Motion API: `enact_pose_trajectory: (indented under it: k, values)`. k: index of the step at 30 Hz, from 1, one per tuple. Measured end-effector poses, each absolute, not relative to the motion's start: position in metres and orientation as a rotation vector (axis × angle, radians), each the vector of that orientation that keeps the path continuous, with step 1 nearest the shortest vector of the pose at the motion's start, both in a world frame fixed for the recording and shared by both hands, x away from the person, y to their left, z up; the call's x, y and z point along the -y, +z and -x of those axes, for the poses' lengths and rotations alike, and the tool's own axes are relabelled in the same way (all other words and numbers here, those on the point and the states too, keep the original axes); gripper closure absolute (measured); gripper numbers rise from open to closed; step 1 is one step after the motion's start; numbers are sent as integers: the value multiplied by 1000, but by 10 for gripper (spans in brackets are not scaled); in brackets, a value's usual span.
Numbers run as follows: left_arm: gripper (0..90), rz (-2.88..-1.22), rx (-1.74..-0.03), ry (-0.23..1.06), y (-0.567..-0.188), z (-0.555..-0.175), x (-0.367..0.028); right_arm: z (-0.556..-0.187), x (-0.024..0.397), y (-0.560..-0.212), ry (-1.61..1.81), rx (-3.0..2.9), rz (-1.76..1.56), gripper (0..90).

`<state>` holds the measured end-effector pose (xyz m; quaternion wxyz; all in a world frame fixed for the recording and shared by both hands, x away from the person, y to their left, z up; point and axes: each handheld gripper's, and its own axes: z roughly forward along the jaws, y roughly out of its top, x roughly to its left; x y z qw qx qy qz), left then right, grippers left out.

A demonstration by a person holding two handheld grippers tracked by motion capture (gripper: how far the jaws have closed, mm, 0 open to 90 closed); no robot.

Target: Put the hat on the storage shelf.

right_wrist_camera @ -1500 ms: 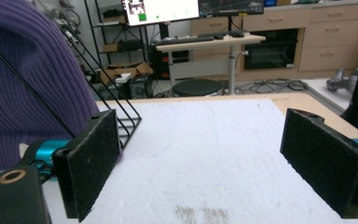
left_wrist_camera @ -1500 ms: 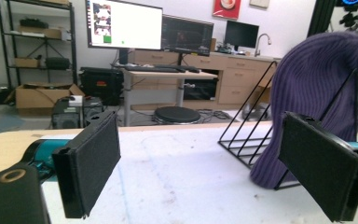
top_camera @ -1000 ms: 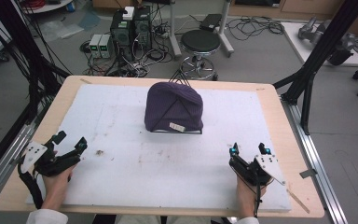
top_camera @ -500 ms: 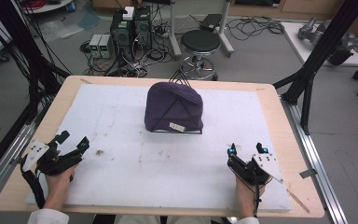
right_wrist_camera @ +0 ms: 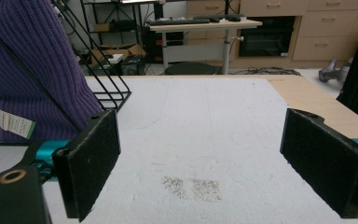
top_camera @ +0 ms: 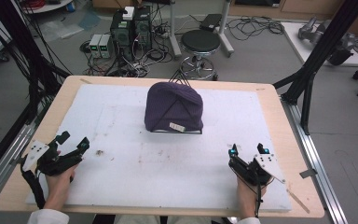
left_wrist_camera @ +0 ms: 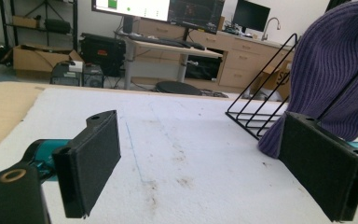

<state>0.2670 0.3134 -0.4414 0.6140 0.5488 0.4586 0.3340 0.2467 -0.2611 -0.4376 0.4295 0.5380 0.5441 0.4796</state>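
While the purple knit beanie [top_camera: 174, 108] sits on its wire rack [left_wrist_camera: 256, 112] at upper centre, the left gripper [top_camera: 72, 142] has crept up-frame slightly; both it and the right gripper [top_camera: 246, 150] keep jaws spread, the reach barely begun.

Each black tool [top_camera: 72, 143] [top_camera: 247, 150] has teal-tipped padded jaws, a grey plate, a trailing cable; white sleeves.

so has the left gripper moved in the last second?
Yes, slightly. The left gripper has edged forward and toward the purple hat, judged against the table's left edge. Fingers open.
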Motion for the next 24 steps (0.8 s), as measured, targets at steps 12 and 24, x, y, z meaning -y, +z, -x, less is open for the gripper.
enact_pose_trajectory:
  k: [12, 24]
  values:
    - [135, -1267, -1056, 760, -442, -268, -313, -248, 260, -439, 1203, -1375, -1351, 112]
    - [135, -1263, -1051, 746, -442, -269, -313, -248, 259, -439, 1206, -1381, -1337, 112]
